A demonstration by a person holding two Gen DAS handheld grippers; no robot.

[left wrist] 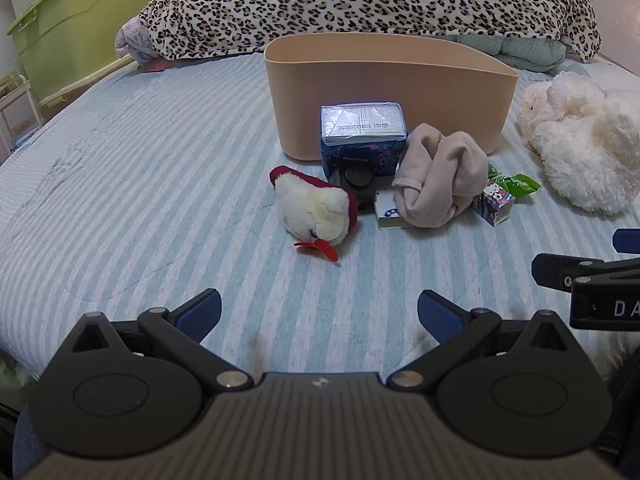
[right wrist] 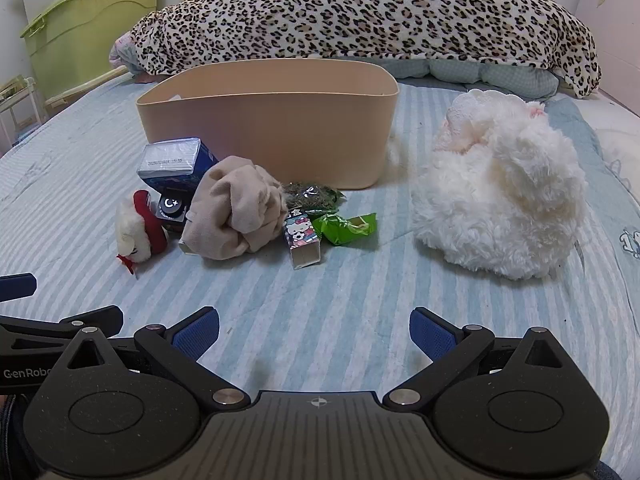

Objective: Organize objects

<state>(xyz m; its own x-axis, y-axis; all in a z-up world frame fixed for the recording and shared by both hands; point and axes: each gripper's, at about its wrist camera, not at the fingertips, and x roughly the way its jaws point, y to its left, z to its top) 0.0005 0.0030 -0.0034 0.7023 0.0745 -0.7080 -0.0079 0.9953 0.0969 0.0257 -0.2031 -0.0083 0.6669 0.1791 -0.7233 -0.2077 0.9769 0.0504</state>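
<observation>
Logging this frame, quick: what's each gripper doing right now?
Left gripper: open, holding nothing, above the bed.
Right gripper: open, holding nothing, above the bed.

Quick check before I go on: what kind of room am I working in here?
Most likely a bedroom. The items lie on a striped bed sheet, a leopard blanket is heaped at the far end, and a green storage box stands beside the bed.

Leopard blanket [left wrist: 360,0], green storage bin [left wrist: 80,28]
</observation>
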